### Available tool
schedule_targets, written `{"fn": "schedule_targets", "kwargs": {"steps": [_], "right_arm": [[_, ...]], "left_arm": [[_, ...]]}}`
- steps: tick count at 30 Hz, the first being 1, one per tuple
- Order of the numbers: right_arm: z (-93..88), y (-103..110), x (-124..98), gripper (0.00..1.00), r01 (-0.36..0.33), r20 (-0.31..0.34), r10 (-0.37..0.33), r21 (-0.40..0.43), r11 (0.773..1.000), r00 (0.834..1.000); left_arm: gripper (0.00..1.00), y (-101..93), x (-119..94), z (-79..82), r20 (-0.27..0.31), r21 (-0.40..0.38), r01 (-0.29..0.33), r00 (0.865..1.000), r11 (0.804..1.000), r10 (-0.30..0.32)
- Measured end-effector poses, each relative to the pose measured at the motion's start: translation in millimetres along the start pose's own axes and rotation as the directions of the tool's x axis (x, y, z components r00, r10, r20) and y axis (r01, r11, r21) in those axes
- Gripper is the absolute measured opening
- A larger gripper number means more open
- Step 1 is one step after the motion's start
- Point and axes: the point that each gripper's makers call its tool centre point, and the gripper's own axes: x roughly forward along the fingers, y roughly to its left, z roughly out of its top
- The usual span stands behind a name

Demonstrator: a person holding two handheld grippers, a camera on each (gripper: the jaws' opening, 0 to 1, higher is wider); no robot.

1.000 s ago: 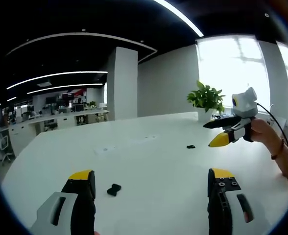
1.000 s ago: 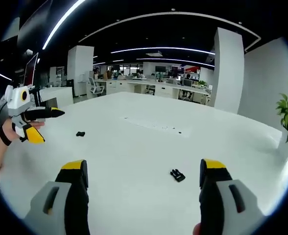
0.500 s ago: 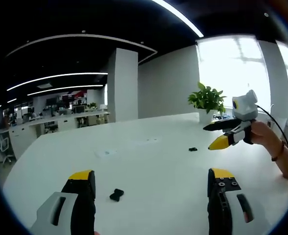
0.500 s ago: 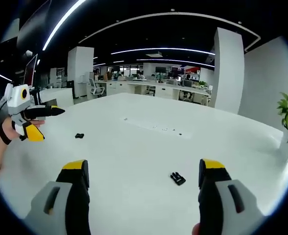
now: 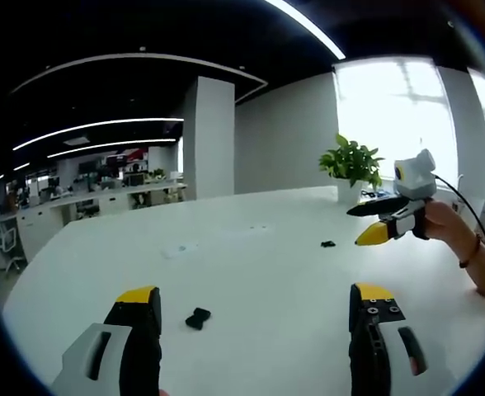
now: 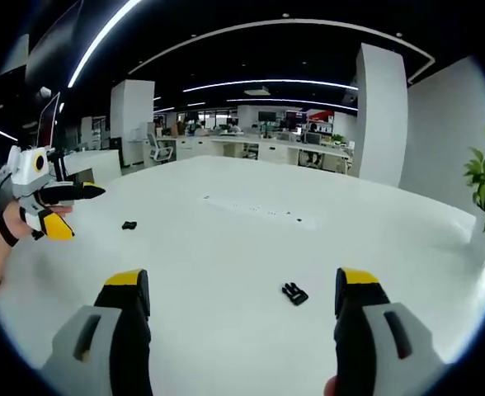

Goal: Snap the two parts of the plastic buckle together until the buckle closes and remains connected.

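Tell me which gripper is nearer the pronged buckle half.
Right. The pronged buckle half lies just ahead between the right gripper fingers; the left gripper hovers far across the table.

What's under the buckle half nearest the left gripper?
Bare white table. The black buckle half lies flat on it, just ahead of the open left gripper, untouched by either jaw. Its underside is covered, so I cannot tell what, if anything, lies beneath it.
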Motion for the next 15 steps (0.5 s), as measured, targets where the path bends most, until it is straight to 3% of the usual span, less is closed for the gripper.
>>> {"fn": "schedule_targets", "kwargs": {"steps": [15], "right_arm": [[-14.8,-9.1,7.6,0.94,-0.006,-0.029,0.007,0.017,1.000,1.000]], "left_arm": [[0.96,10.3,3.5,-8.9,-0.012,-0.012,0.000,1.000,1.000,0.000]]}}
